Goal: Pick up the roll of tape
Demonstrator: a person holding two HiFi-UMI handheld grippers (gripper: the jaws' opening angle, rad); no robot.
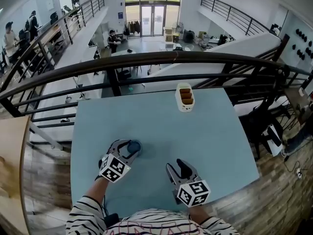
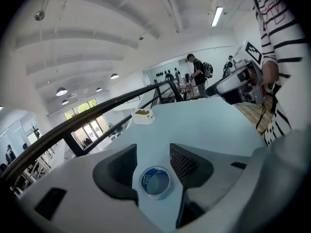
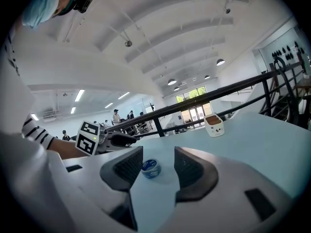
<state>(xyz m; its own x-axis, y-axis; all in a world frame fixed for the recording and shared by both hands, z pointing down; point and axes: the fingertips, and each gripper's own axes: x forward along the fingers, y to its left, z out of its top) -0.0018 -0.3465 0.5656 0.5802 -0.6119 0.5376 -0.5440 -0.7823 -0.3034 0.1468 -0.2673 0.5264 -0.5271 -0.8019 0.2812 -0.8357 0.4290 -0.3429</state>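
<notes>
A small blue roll of tape (image 1: 134, 145) lies flat on the light blue table (image 1: 210, 141). My left gripper (image 1: 130, 150) is open, one jaw on each side of the roll with a gap on both sides. In the left gripper view the roll of tape (image 2: 155, 181) sits low between the jaws of the left gripper (image 2: 153, 160). My right gripper (image 1: 175, 164) hovers open over the table to the right of the roll, nothing in it. From the right gripper (image 3: 154, 160) view, the tape (image 3: 151, 168) lies some way ahead, with the left gripper (image 3: 112, 140) beside it.
A white cup with brown contents (image 1: 185, 97) stands near the table's far edge. A dark curved railing (image 1: 146, 62) runs just behind the table, with an open hall below. My striped sleeve (image 1: 90, 212) is at the near edge.
</notes>
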